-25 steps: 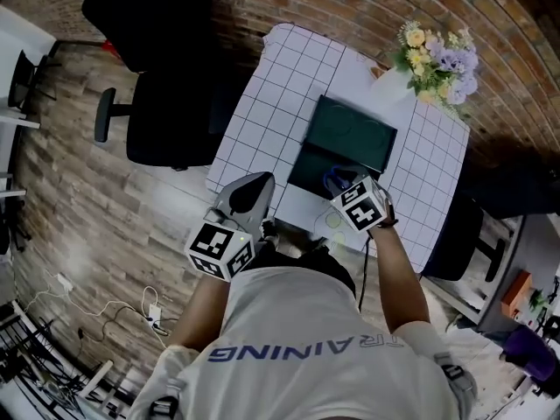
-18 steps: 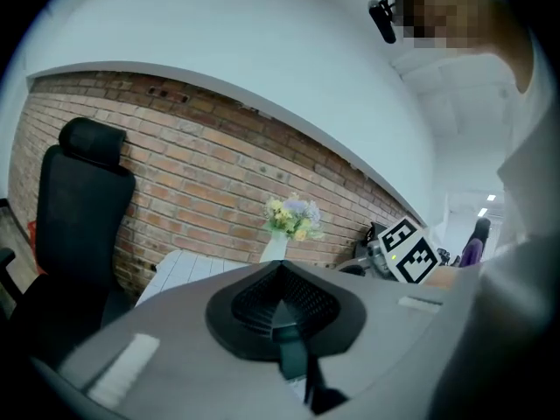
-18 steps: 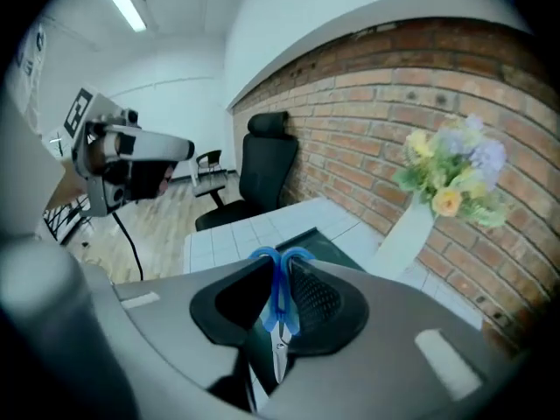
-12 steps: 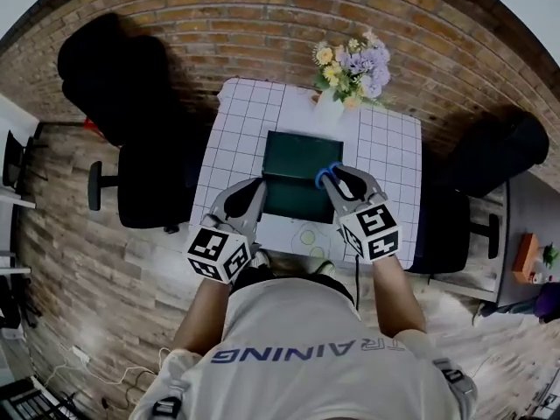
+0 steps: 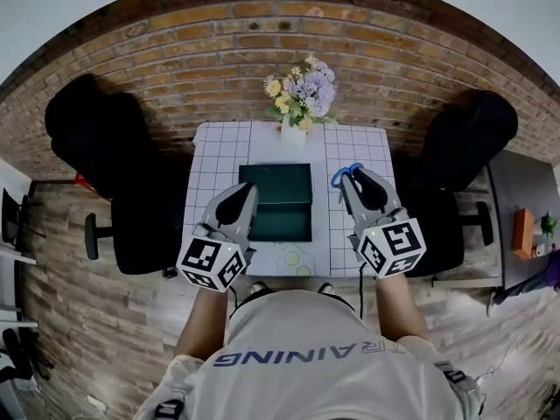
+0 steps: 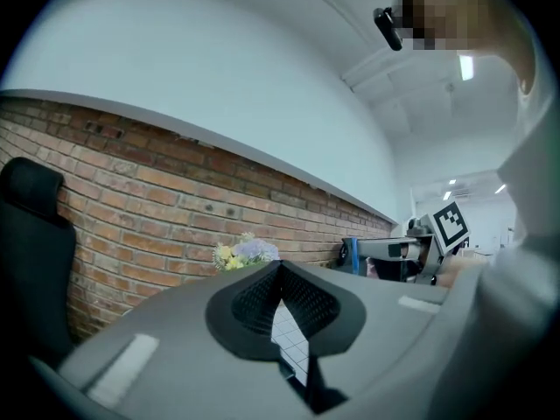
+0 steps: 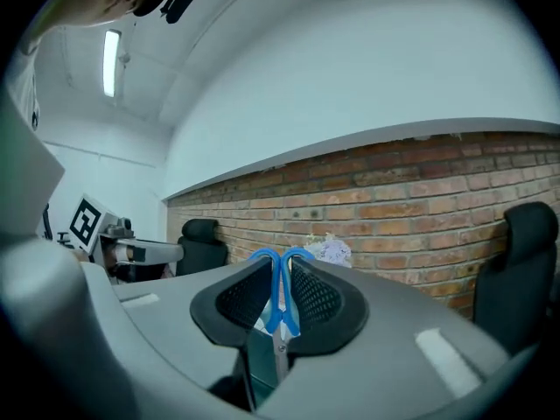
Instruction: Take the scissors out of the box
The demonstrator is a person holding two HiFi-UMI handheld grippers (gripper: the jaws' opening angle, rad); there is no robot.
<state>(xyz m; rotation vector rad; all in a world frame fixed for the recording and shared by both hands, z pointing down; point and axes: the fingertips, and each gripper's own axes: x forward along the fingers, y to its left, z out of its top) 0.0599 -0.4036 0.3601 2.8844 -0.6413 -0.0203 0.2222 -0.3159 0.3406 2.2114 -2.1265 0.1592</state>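
The dark green box (image 5: 276, 186) lies open on the white checked table (image 5: 219, 151). My right gripper (image 5: 353, 175) is held level above the table's right side, to the right of the box. It is shut on the blue-handled scissors (image 5: 346, 174), whose handle loops stick out past the tips. In the right gripper view the scissors (image 7: 280, 300) stand upright between the pads, blades toward the camera. My left gripper (image 5: 248, 189) hovers over the box's left edge, with its jaws shut on nothing, as the left gripper view (image 6: 278, 269) shows.
A white vase of flowers (image 5: 297, 105) stands at the table's far edge, against the brick wall. Black office chairs flank the table on the left (image 5: 131, 217) and right (image 5: 459, 160). Two pale round pieces (image 5: 293, 258) lie near the table's front edge.
Both grippers have risen and levelled out. The right one has lifted the scissors up out of the box and carried them to the right of it. The head camera has tilted up.
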